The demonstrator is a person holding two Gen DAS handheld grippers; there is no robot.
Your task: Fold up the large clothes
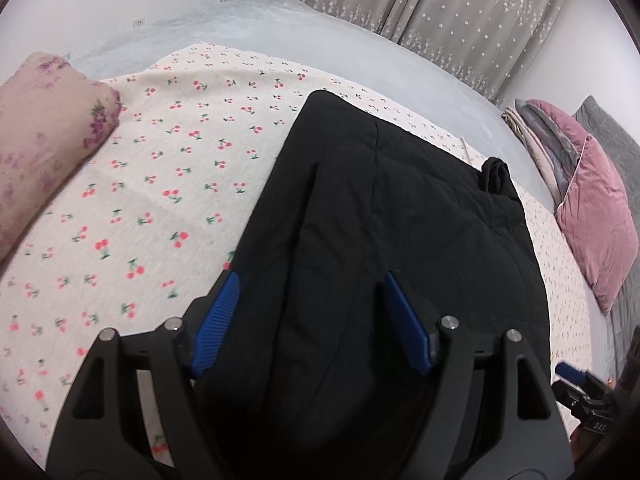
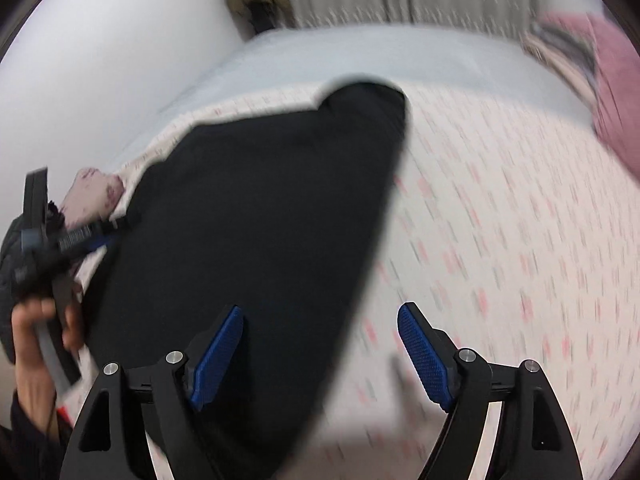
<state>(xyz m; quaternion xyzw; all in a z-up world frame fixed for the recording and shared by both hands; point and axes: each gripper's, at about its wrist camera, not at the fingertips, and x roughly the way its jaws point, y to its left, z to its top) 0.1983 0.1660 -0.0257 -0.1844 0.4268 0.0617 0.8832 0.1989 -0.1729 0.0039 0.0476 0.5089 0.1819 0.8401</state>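
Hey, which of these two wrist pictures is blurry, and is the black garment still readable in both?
Left wrist view: sharp, with even soft light; seams on the black garment and cherries on the cherry-print sheet are crisp, though the fisheye bends the edges. Right wrist view: heavy motion blur smears the print into streaks; the garment is a featureless dark shape, while the right gripper stays sharp.

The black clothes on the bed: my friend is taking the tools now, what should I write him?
Left tool: open, nothing gripped, over the near end of the black clothes.
Right tool: open, nothing gripped, over the clothes' right edge; that view is blurred.
The black clothes lie as a long strip on the cherry sheet, with a small bunched bit at the far right corner.
Done: it looks folded lengthwise.
Left: probably fold it across from the near end and tidy the bunched corner.
Flowery pillow lies left, pink cushion right.
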